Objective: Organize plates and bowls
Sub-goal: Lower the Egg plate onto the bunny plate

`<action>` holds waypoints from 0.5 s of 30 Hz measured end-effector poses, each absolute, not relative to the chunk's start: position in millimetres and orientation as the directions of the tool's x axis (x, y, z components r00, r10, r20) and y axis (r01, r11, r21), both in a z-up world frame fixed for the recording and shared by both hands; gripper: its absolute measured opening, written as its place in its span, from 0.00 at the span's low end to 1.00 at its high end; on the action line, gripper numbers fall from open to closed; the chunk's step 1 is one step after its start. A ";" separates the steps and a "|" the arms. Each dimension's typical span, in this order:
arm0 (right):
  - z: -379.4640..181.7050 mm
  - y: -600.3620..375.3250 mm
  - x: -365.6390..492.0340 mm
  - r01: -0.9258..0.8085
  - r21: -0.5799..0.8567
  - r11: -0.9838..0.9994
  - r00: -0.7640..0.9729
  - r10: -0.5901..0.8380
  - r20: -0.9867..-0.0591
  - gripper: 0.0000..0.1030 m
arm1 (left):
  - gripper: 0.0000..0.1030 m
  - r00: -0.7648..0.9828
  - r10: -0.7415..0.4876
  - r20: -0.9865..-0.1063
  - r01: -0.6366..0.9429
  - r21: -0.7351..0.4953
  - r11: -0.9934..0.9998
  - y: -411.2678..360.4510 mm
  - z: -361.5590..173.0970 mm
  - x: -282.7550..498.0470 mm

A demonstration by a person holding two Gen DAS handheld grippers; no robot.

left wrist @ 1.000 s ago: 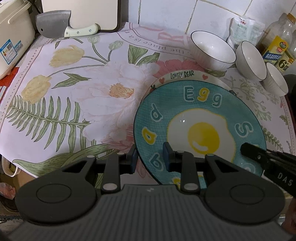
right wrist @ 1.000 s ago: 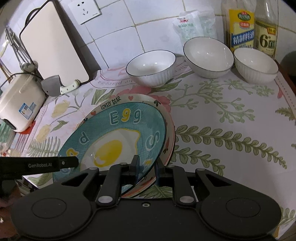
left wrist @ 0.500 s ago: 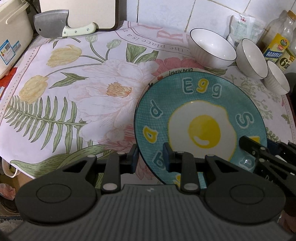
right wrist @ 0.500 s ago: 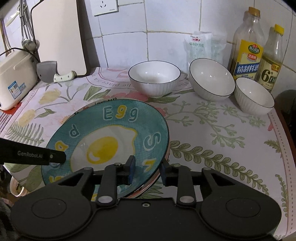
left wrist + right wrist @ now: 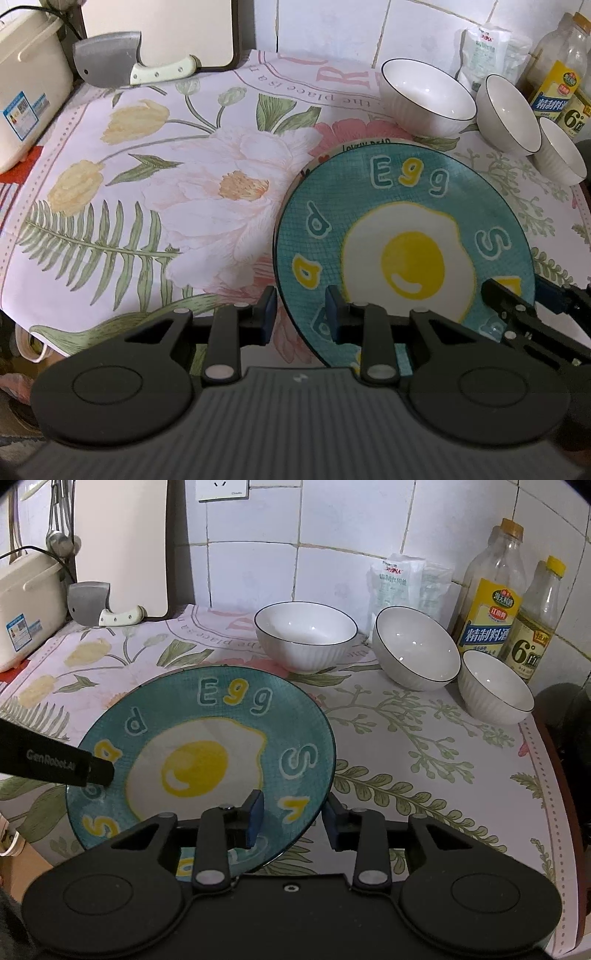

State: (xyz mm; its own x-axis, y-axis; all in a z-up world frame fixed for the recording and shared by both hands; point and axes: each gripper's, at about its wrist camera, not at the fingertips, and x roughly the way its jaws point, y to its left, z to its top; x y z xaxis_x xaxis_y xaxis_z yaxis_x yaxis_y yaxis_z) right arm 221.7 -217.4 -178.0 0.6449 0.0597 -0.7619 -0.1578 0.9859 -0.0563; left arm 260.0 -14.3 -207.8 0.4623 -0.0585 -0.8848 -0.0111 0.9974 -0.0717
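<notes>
On the flowered cloth [image 5: 155, 192] that covers the counter, we see the round teal plate painted with a fried egg [image 5: 402, 243] lying on top of a second plate with a pale rim lettered in black [image 5: 364, 146], which peeks out only at 12 o'clock in the left wrist view.

Our left gripper [image 5: 299, 314] straddles the teal plate's rim at about 7 o'clock; the rim passes between the 2 blue pads with a gap on either side, so the jaws look released, not clenched.

Our right gripper [image 5: 293, 818] sits at the plate's 5 o'clock edge in its own view. Its jaws are opening, with the rim between them and neither pad pressing on it.

At 1 o'clock from the plate stand 3 white ribbed bowls with thin dark rims [image 5: 306, 635], in a row and empty; the middle 1 leans tilted.

Behind them, 2 yellow-labelled bottles [image 5: 491, 616] stand against the tiled wall.

At 10 o'clock a steel cleaver with a cream handle [image 5: 122, 68] rests by a white cutting board [image 5: 159, 29].
</notes>
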 end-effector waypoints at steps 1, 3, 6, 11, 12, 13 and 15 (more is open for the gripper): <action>-178.6 -216.9 221.6 -0.161 -0.066 0.985 0.647 0.055 -0.761 0.40 | 0.26 0.463 -0.058 -0.884 -0.012 -0.071 0.997 -14.2 -207.8 259.9; -179.5 -214.9 221.9 -0.164 -0.083 0.983 0.647 0.044 -0.761 0.41 | 0.26 0.470 -0.051 -0.881 -0.016 -0.066 0.998 -13.8 -206.8 259.1; -178.5 -214.8 221.2 -0.173 -0.085 0.981 0.647 0.048 -0.761 0.41 | 0.26 0.495 -0.048 -0.868 -0.015 -0.064 0.998 -13.0 -200.6 255.7; -166.5 -234.5 217.3 -0.161 0.052 0.986 0.639 0.144 -0.756 0.43 | 0.27 0.513 -0.074 -0.855 0.014 -0.078 0.997 -17.0 -187.4 247.6; -162.1 -242.5 216.2 -0.160 0.103 0.982 0.636 0.182 -0.750 0.43 | 0.27 0.515 -0.083 -0.853 0.023 -0.083 0.996 -18.8 -184.1 246.4; -158.5 -247.7 214.8 -0.159 0.142 0.977 0.635 0.211 -0.743 0.43 | 0.27 0.517 -0.090 -0.851 0.033 -0.085 0.996 -21.2 -180.4 245.3; -150.0 -261.9 212.7 -0.157 0.223 0.962 0.633 0.272 -0.725 0.43 | 0.28 0.520 -0.102 -0.848 0.050 -0.090 0.995 -26.1 -173.2 243.2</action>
